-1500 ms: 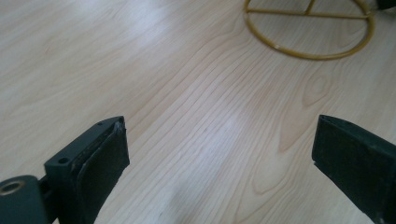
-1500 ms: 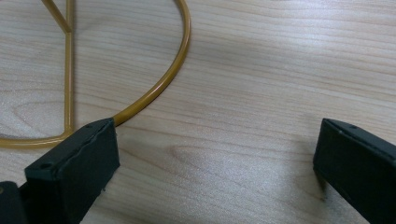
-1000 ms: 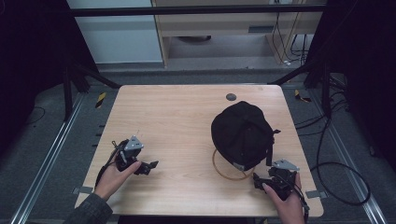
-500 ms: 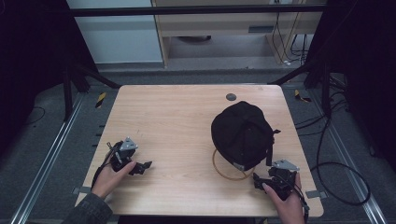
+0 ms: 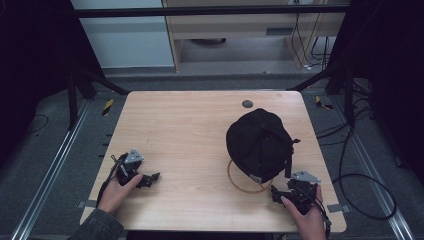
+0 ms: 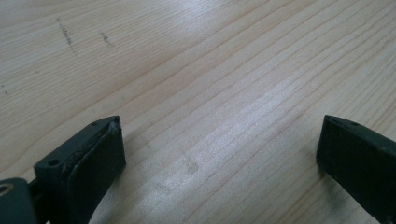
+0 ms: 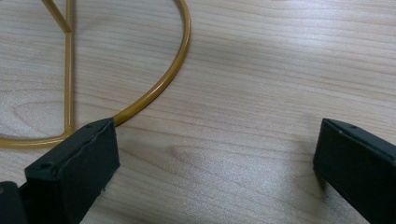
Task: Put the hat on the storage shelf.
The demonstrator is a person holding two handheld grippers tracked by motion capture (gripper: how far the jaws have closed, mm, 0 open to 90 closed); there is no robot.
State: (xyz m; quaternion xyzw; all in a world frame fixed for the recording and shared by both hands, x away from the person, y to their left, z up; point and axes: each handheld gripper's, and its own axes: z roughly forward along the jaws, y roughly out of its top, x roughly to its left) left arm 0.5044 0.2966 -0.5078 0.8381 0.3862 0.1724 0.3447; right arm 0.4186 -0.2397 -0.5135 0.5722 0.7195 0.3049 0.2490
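my right gripper [image 5: 278, 194] sits jaws wide apart on the table [image 5: 190, 130] w/ the gold wire stand [image 7: 180, 60] just ahead under the black cap [image 5: 260, 145], left gripper [image 5: 150, 179] also gaping & empty, so prob pre-grasp; next i'd nudge fwd & pinch the ring.

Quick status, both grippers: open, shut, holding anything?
Left gripper: open, empty, over bare table.
Right gripper: open, empty, beside the gold wire ring under the black cap.
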